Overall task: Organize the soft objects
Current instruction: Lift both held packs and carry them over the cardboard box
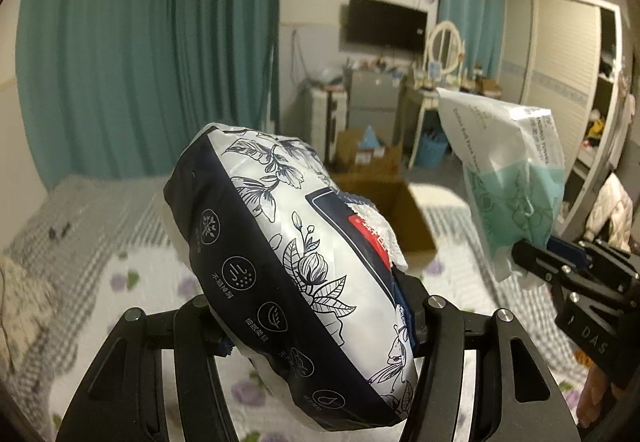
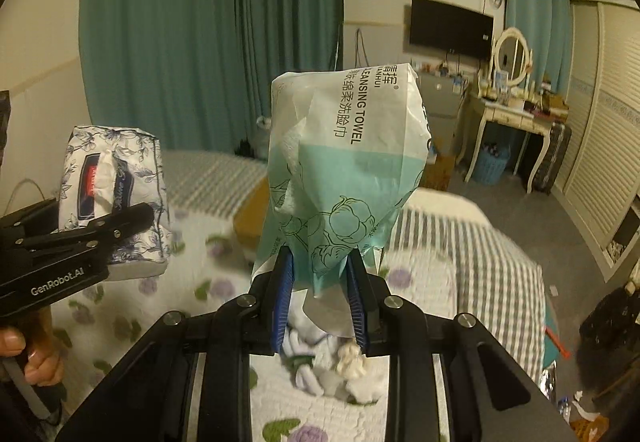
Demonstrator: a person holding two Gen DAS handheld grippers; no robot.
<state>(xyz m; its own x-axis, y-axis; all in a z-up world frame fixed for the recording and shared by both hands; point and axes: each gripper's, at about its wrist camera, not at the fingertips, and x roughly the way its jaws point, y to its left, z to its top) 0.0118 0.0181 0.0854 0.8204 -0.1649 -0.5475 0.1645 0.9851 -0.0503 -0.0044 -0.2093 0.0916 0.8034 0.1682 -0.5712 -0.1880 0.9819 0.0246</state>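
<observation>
Both grippers, left (image 1: pixel 320 326) and right (image 2: pixel 318 294), clamped tissue pack (image 1: pixel 288 262) and cleansing-towel bag (image 2: pixel 340 170) aloft, probably bound for the cardboard box (image 1: pixel 404 218)

We cannot see the left gripper's (image 1: pixel 316 326) fingertips behind the tissue pack (image 1: pixel 296 278). The towel bag (image 2: pixel 340 178) hides most of the cardboard box (image 2: pixel 250 218). The bedspread (image 2: pixel 460 242) blurs, and the dresser (image 2: pixel 516 102) clutter is too small to read.
</observation>
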